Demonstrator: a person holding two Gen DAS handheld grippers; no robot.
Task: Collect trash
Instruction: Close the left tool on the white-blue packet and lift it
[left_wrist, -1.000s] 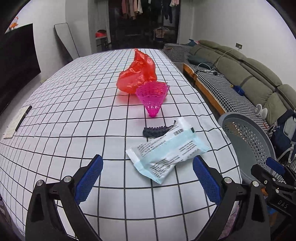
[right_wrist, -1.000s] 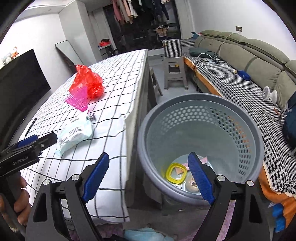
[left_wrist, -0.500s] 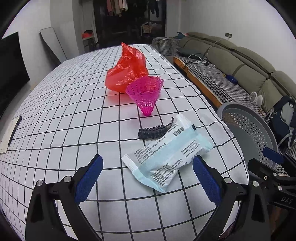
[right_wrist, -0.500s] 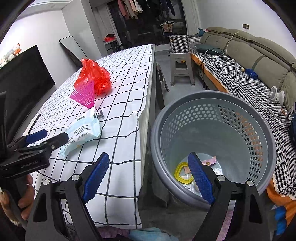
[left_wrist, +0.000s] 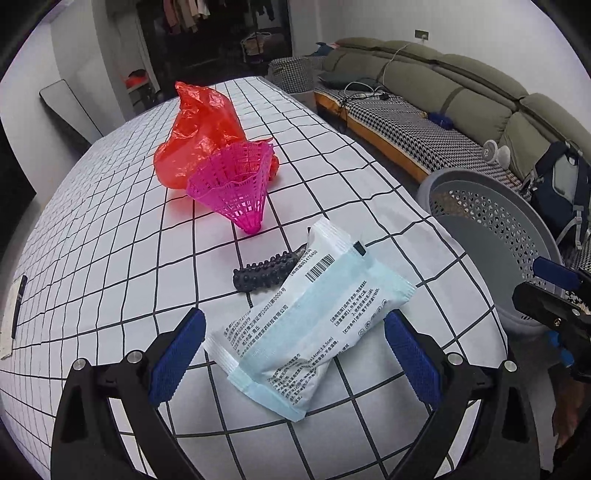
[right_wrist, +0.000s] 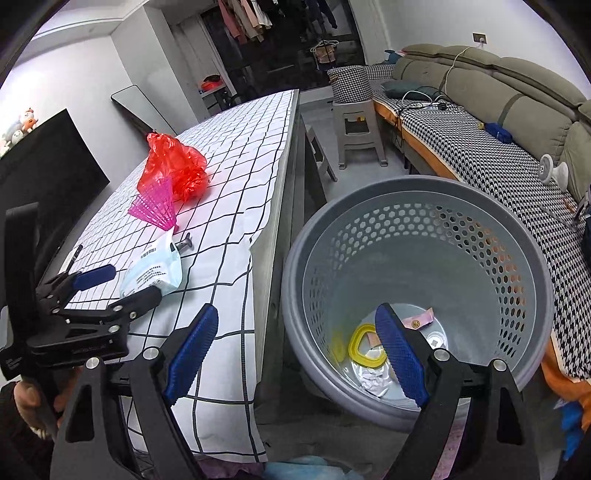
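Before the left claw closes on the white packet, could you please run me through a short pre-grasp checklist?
1. Left claw open wide enough: ok.
2. White packet between its fingers: ok, though it lies diagonally.
3. Nothing lying on the packet: ok; the black studded piece is tucked at its far edge.
4. Grey basket within view, mouth unobstructed: ok.
5. Right claw empty and off the table: ok.
6. Fingers low enough to the tablecloth: cannot tell.
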